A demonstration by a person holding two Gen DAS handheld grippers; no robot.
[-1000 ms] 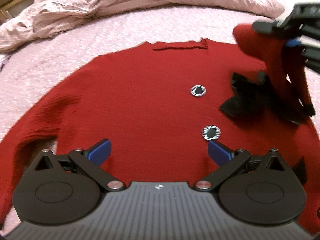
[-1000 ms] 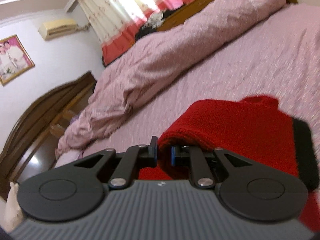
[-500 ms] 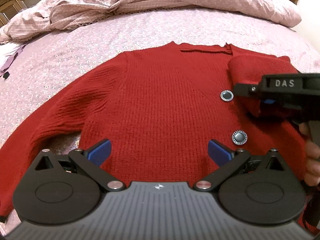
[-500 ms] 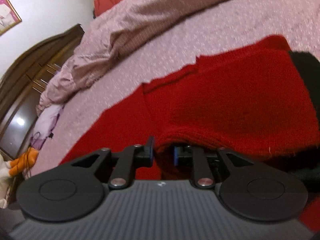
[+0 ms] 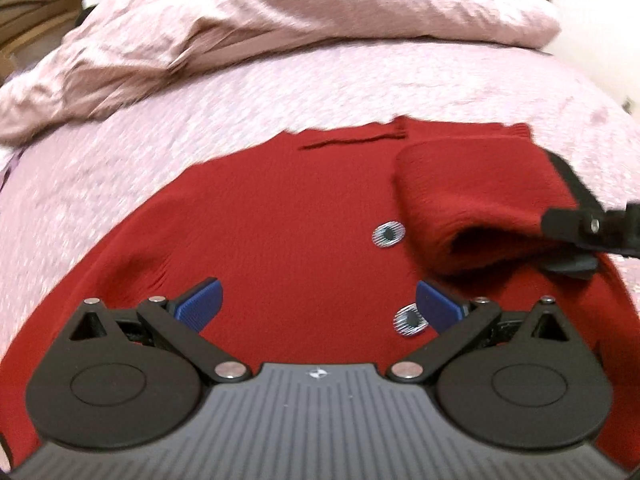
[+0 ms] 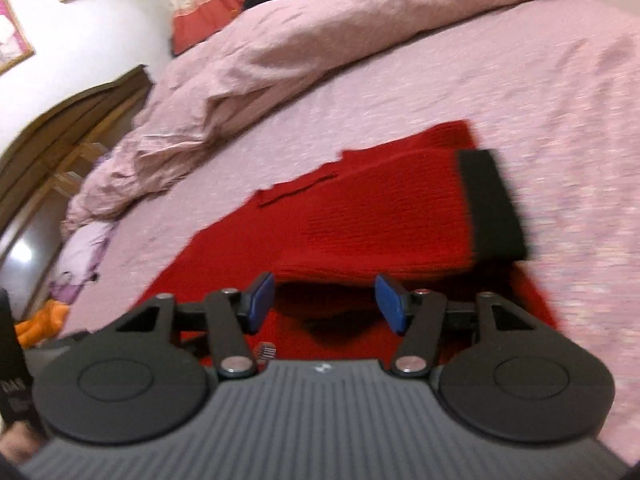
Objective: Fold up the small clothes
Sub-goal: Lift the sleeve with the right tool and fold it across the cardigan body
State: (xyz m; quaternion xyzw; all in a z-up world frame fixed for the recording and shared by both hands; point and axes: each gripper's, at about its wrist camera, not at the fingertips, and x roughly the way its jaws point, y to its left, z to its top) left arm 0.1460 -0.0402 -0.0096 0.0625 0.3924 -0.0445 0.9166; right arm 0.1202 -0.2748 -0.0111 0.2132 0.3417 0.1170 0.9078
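A red knit cardigan [image 5: 280, 220] with silver buttons [image 5: 387, 234] lies spread on the pink bed. Its right sleeve [image 5: 472, 192], ending in a black cuff [image 6: 490, 204], is folded over the body. My left gripper [image 5: 318, 300] hovers open above the cardigan's lower front, nothing between its blue pads. My right gripper [image 6: 324, 300] is at the folded sleeve's near edge, its jaws opening; the pads stand apart and do not press the fabric. The right gripper's black frame [image 5: 592, 232] shows at the right edge of the left wrist view.
A rumpled pink duvet [image 5: 280, 28] is heaped along the far side of the bed [image 5: 200, 120]. A wooden headboard [image 6: 60, 132] and wall lie to the left. An orange toy [image 6: 44, 320] and lilac cloth [image 6: 84, 248] sit at the bed's left edge.
The right gripper carried the sleeve down across the cardigan's body, laid it there and let go, its jaws spreading apart. The left gripper drew back slightly and stayed open.
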